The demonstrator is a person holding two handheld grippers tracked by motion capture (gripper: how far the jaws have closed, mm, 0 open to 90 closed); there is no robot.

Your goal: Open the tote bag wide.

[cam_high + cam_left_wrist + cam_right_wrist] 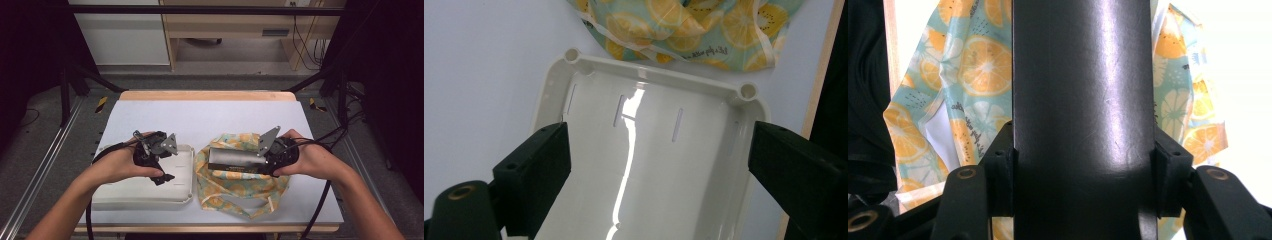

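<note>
My right gripper (264,159) is shut on the end of a dark, glossy rectangular box (231,159), and the box is held level just over a cloth bag printed with orange slices (235,194). In the right gripper view the box (1083,90) runs up between both pads (1168,175), with the cloth bag (975,75) spread behind it. My left gripper (165,161) hovers over a shallow white plastic tray (145,196). Its jaws (664,150) stand wide apart and hold nothing. The tray's rim (649,70) lies below them.
The white-covered table (210,117) has a wooden edge at the far side. The cloth bag (684,27) lies just beyond the tray's far rim. A person's hands and forearms reach in from the near edge, with cables trailing back. Dark frame posts stand at both sides.
</note>
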